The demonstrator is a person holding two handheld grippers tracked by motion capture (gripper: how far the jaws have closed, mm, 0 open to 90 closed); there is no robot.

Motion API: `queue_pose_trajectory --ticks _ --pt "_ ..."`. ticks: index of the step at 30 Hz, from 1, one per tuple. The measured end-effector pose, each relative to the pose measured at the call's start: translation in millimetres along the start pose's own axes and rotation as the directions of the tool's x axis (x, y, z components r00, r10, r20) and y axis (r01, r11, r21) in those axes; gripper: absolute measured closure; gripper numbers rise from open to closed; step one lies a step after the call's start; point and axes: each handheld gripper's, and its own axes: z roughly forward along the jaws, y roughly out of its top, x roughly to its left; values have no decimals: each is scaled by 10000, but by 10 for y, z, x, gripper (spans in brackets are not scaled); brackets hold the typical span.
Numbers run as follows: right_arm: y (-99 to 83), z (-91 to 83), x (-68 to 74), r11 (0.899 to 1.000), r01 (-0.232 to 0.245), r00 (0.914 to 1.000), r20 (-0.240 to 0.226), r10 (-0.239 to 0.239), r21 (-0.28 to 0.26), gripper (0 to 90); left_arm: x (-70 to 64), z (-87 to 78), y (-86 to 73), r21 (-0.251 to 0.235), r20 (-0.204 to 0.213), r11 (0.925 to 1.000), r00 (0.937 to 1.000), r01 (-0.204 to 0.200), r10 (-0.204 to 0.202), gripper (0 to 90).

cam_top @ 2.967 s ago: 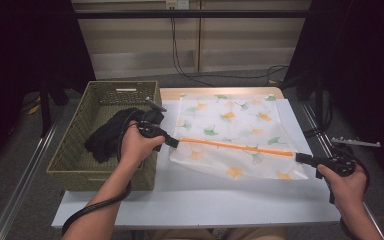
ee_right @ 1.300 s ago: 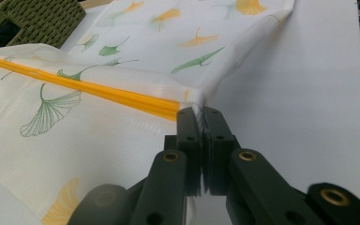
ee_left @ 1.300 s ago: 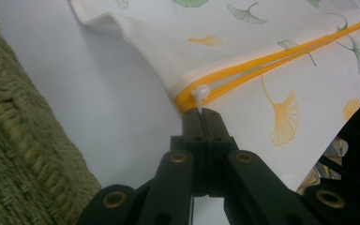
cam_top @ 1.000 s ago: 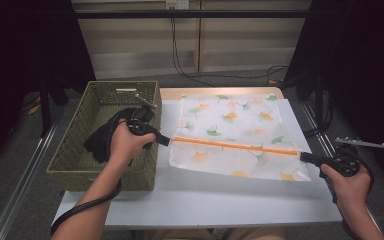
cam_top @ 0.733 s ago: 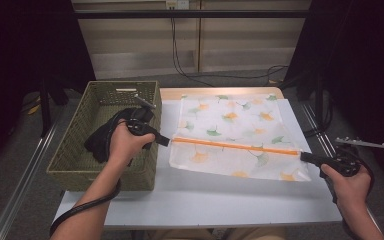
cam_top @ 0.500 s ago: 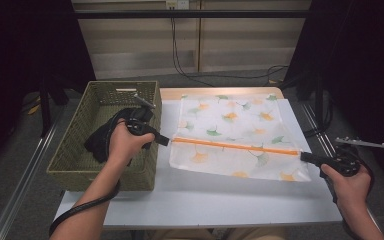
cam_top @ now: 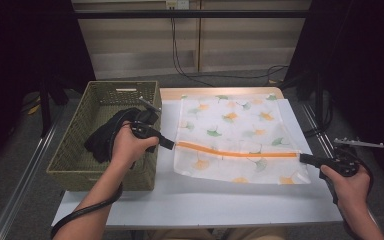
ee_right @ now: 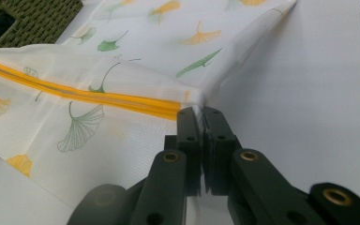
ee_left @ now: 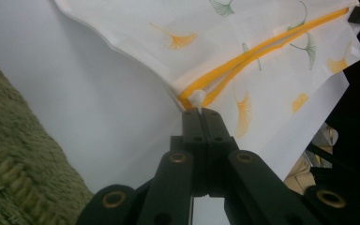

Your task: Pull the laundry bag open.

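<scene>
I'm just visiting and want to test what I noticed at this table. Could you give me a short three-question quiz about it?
1. True or false: both grippers are shut on the white mesh bag.
2. What does the left gripper pinch? A) a basket handle B) the white pull tab at the end of the orange zipper C) a cable
3. What lies inside the green woven basket?

Key
1. True: the right gripper clamps the bag's edge at the zipper's other end, and the left one clamps the near end.
2. B
3. A dark bundle of cloth.
</scene>
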Motion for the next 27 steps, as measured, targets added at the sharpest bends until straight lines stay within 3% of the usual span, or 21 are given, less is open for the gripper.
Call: queue_pose_trajectory --ticks 27 --pt "-68 114 -34 9975 252 9992 301 -272 653 859 -26 139 -119 242 235 9997 9997 -70 64 900"
